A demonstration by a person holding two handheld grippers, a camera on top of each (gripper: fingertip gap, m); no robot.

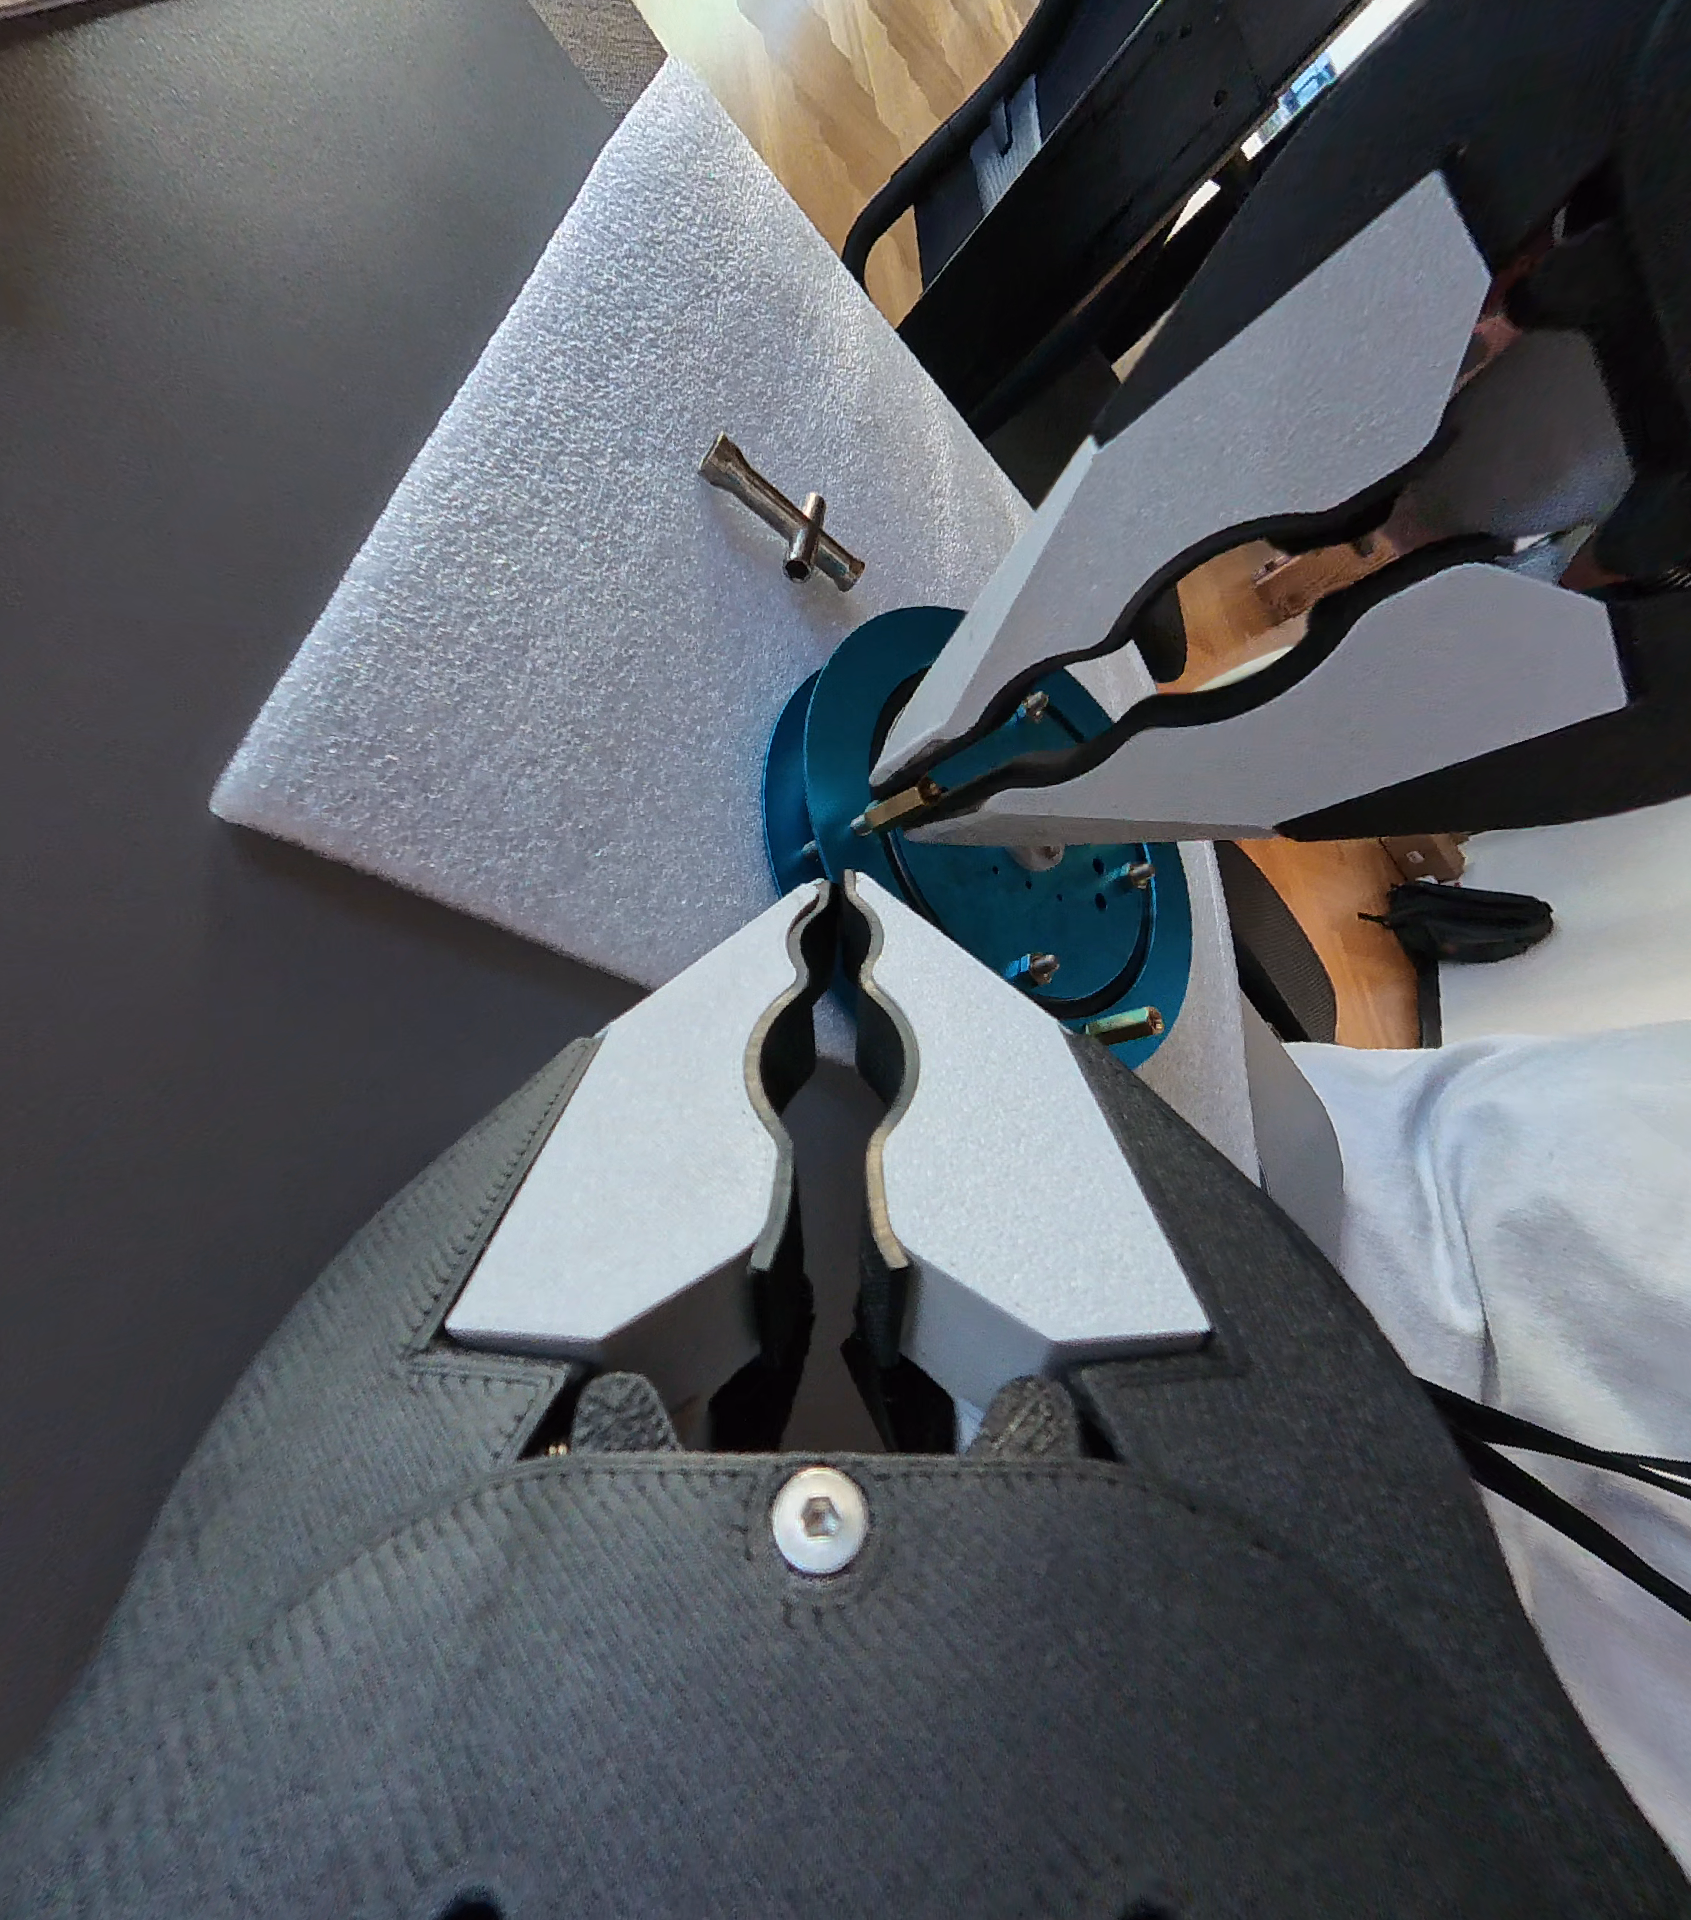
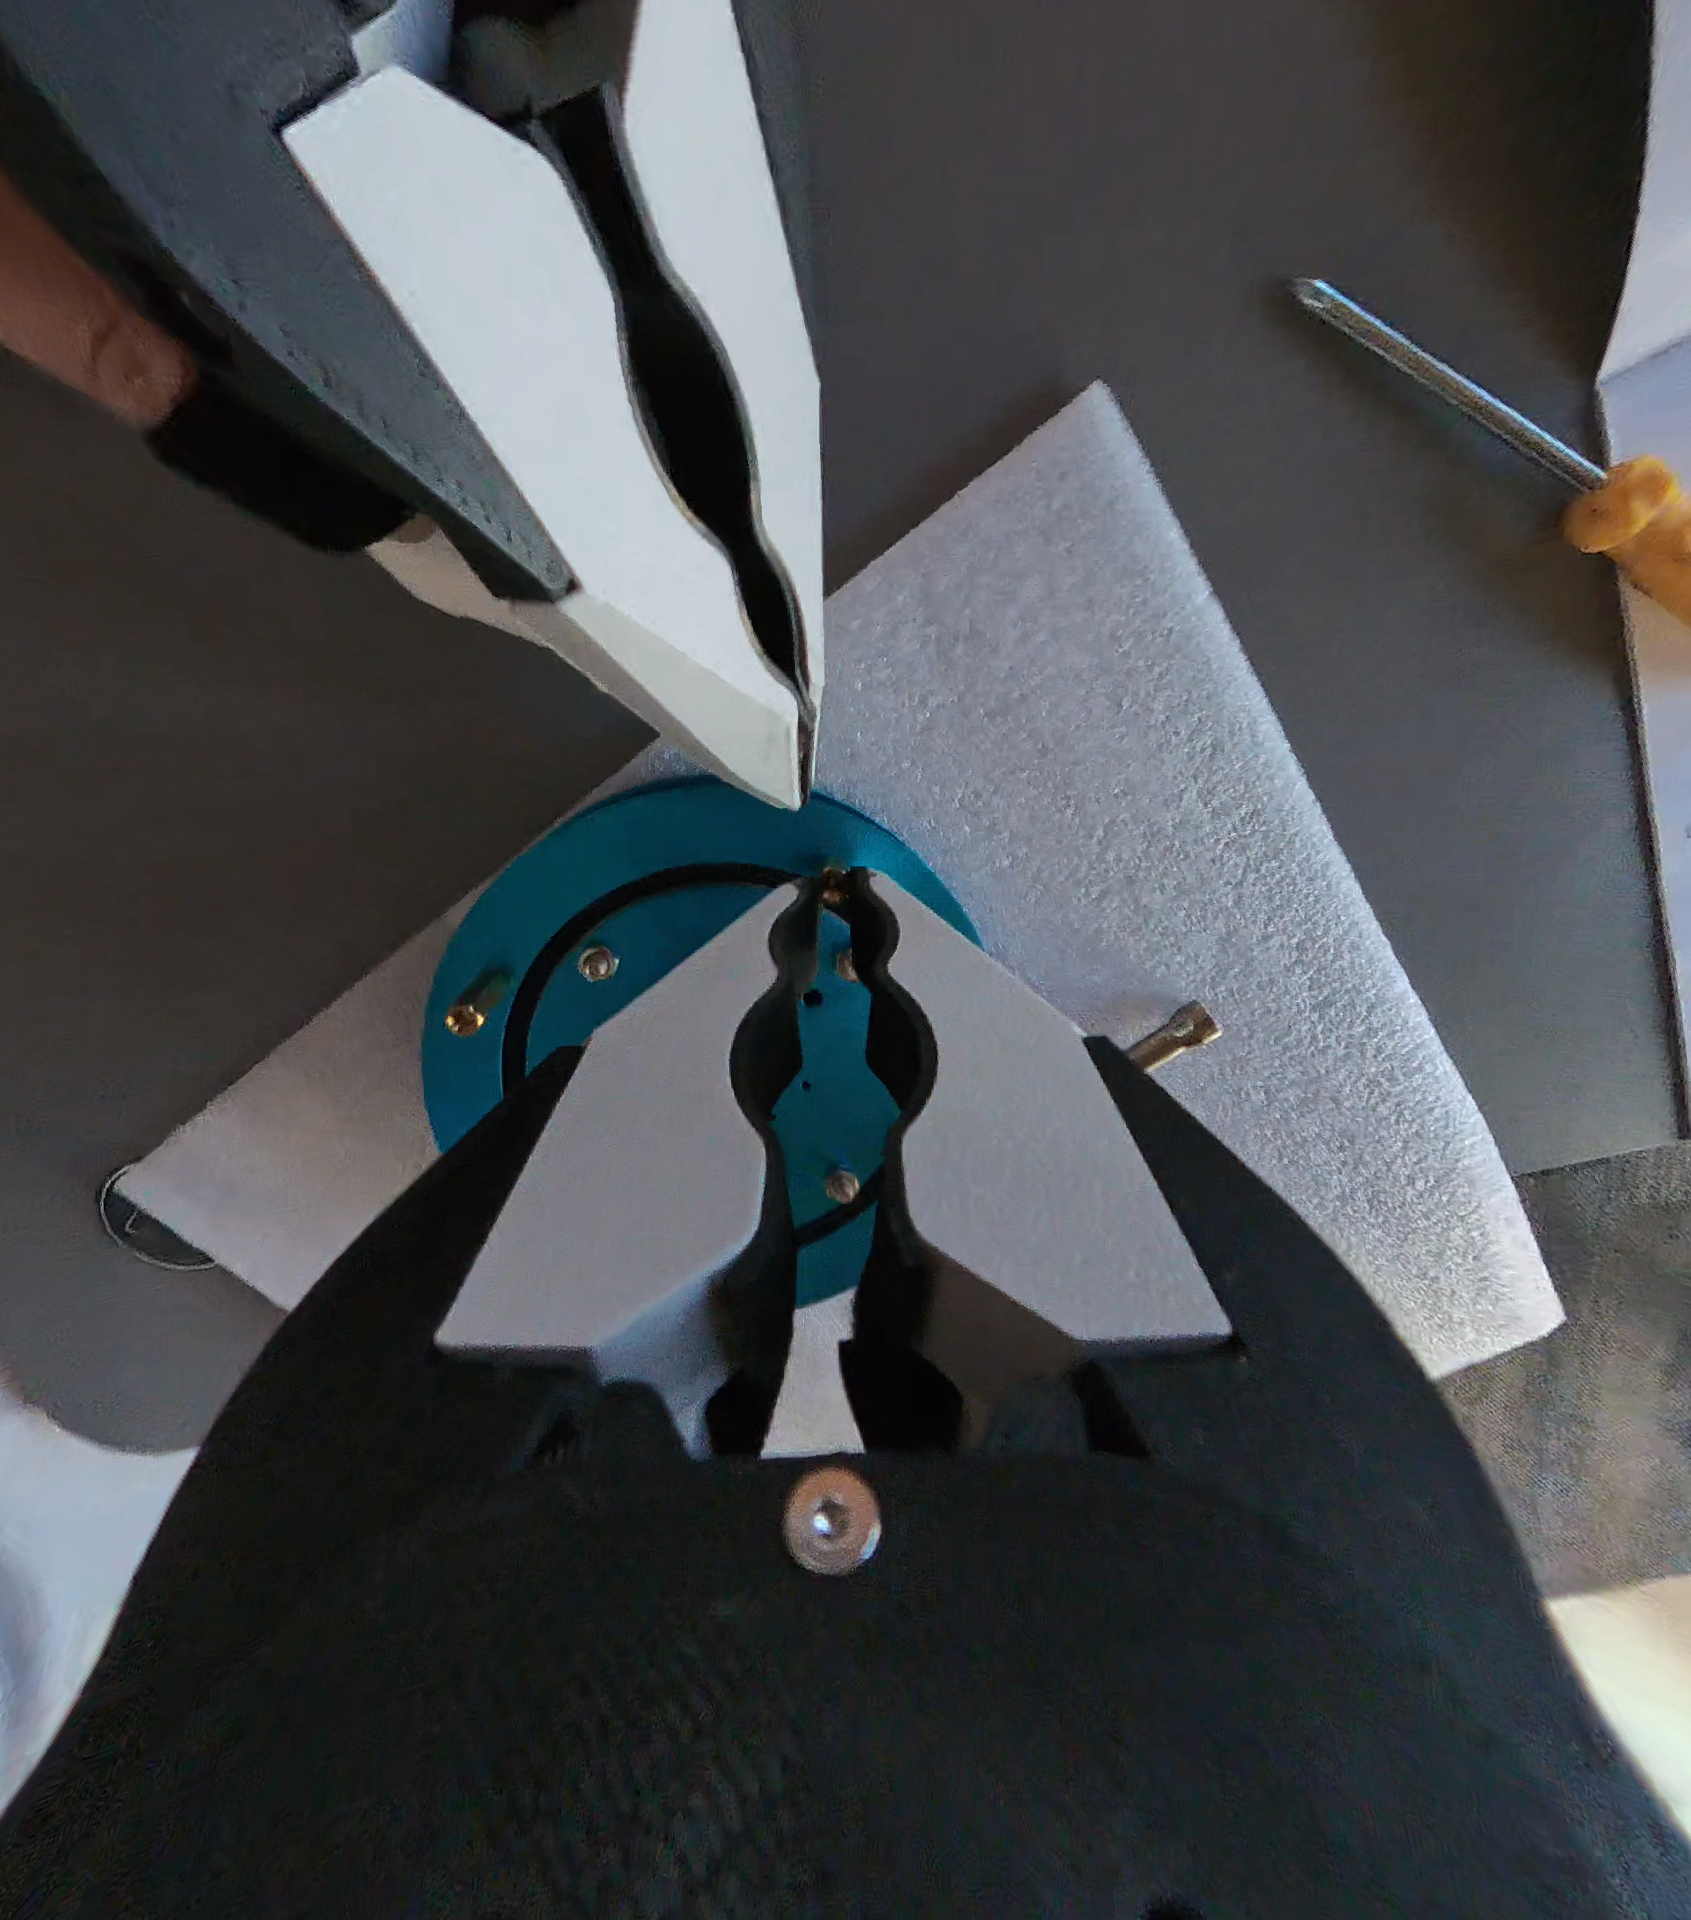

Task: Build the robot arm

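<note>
Right gripper (image 2: 833,883) pinching brass standoff (image 1: 898,805) on blue disc (image 2: 633,842); left gripper (image 1: 836,891) nearly shut, empty, over white foam (image 1: 529,644) on grey tabletop (image 1: 145,468).

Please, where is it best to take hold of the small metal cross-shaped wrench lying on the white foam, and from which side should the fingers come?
Probably from above, closing on the long bar of the cross wrench, between its flared end and the crossbar. It lies flat on the foam sheet, so only its top and sides are free; that stretch is straight, and the short crossbar would stop it from slipping through the fingers.
</note>
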